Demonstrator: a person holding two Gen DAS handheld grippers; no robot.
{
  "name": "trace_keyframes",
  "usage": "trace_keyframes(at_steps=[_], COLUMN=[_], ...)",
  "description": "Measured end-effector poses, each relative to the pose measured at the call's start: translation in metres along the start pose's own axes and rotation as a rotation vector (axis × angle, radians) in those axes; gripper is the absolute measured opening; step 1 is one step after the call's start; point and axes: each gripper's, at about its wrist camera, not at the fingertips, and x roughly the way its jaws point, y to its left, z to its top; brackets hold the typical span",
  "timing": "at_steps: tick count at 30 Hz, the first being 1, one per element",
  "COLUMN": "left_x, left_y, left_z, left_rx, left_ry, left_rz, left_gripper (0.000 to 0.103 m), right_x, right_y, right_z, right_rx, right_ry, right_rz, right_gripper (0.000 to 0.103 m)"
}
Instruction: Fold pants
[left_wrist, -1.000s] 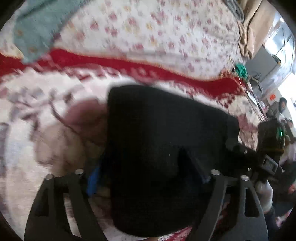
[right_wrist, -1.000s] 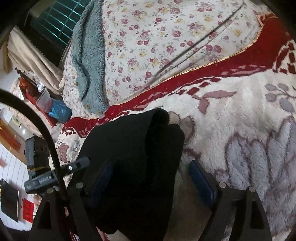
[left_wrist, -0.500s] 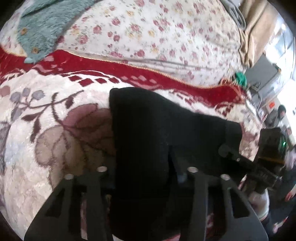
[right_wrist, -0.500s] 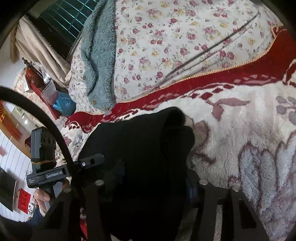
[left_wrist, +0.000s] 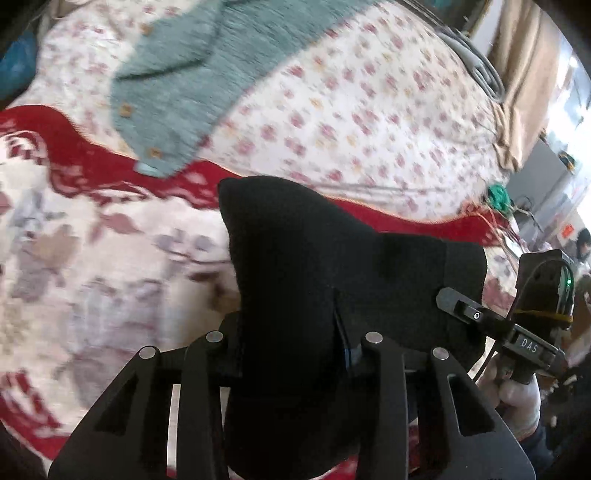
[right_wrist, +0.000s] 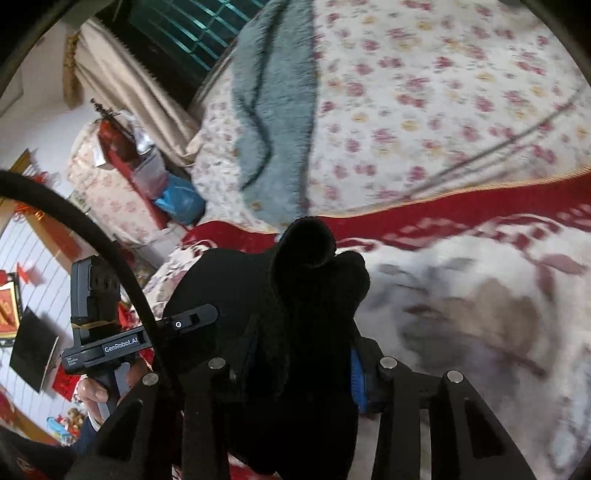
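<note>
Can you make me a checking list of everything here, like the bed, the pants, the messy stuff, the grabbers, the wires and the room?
Surface: flowery blanket with red border, on a bed.
Job's things: black pants, bunched and gripped at two places.
Clutter: teal sweater on floral quilt.
Grippers: left gripper and right gripper have just been closing, both clamped on pants.
Cables: black cable by right gripper.
Surroundings: curtain, window grille.

Setting: a lived-in home bedroom. Ahead of the right gripper (right_wrist: 295, 373), a bed with a floral quilt (right_wrist: 424, 96) and a plush red-bordered blanket (right_wrist: 480, 295). A teal fleece garment (right_wrist: 273, 110) lies on the quilt. Far left of it: beige curtains (right_wrist: 122, 85) at a barred window (right_wrist: 184, 26), red paper decorations (right_wrist: 7, 306) on the wall.
</note>
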Motion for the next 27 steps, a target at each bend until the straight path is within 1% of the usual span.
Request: trace_keyframes(at_steps=[5,10,13,14,15,17,18,19,21,25,27], left_x=[-0.016,-0.010,0.004,0.009,0.014,0.017,0.018,0.019,0.020,0.020,0.016], left_y=[0.051,0.087,0.108,0.114,0.120,0.128,0.130,0.132,0.133,0.134,0.130], left_z=[0.005,0.003,-0.003,-0.006,-0.010,-0.014,-0.016,-0.016,-0.019,-0.018,-0.016], left_rx=[-0.075,-0.136,-0.186,-0.204,-0.225,-0.261,-0.272,-0.278,-0.276,-0.272,-0.257], left_ry=[-0.019,-0.007,0.023,0.037,0.043,0.035,0.035,0.038,0.033,0.033,0.028], left_rz=[0.063,0.089,0.093,0.096,0.097,0.076,0.072,0.072,0.095,0.109,0.139], left_gripper=[0.035,0.035,0.035,0.035,0.037,0.043,0.051,0.061,0.070,0.070,0.070], right_x=[0.056,0.101,0.125,0.136,0.141,0.152,0.155,0.154,0.152,0.140,0.133], right_y=[0.026,0.037,0.031,0.027,0.024,0.016,0.010,0.005,0.002,0.014,0.017], right_z=[0.009,0.010,0.007,0.004,0.003,0.000,-0.001,-0.001,0.000,0.003,0.004], right_rx=[-0.009,-0.013,0.003,0.006,0.006,0.012,0.036,0.056,0.058,-0.010,-0.015], right_ry=[0.048,0.105,0.145,0.167,0.176,0.200,0.206,0.206,0.212,0.199,0.184], right_rz=[0.062,0.068,0.058,0.039,0.022,-0.008,-0.005,0.005,0.002,-0.047,-0.054], right_gripper=[0.039,0.039,0.039,0.040,0.041,0.047,0.047,0.049,0.049,0.050,0.050])
